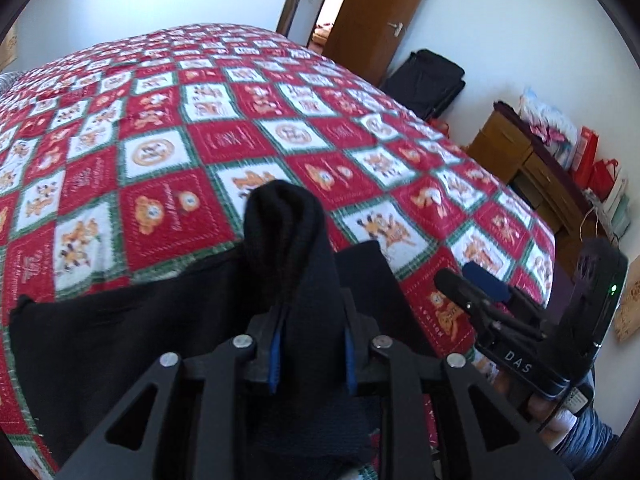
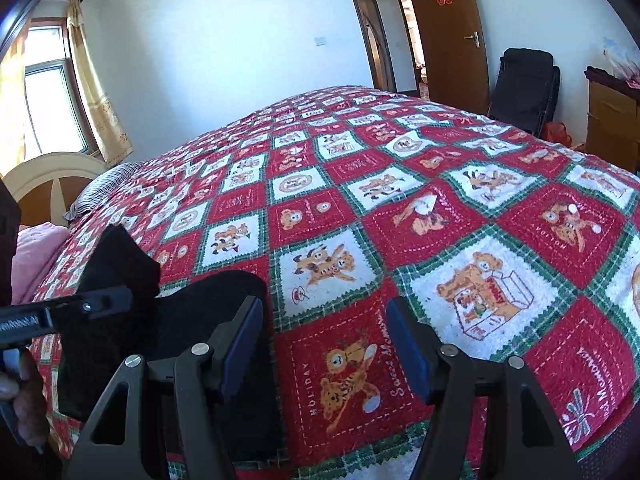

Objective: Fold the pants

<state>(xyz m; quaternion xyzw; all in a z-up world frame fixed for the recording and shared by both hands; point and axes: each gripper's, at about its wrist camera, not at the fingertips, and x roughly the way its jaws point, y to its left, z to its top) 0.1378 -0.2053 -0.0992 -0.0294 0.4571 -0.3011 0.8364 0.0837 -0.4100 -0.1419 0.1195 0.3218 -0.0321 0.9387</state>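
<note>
The black pants lie on the near edge of a bed with a red, white and green patchwork quilt. My left gripper is shut on a bunched fold of the pants, lifted a little above the bed. My right gripper is open and empty above the quilt, just right of the pants. It also shows in the left wrist view. The left gripper shows at the left of the right wrist view, with black cloth in it.
A wooden door and a black folded chair stand beyond the bed. A wooden cabinet with red bags stands to the right. A headboard, a pillow and a curtained window are at the left.
</note>
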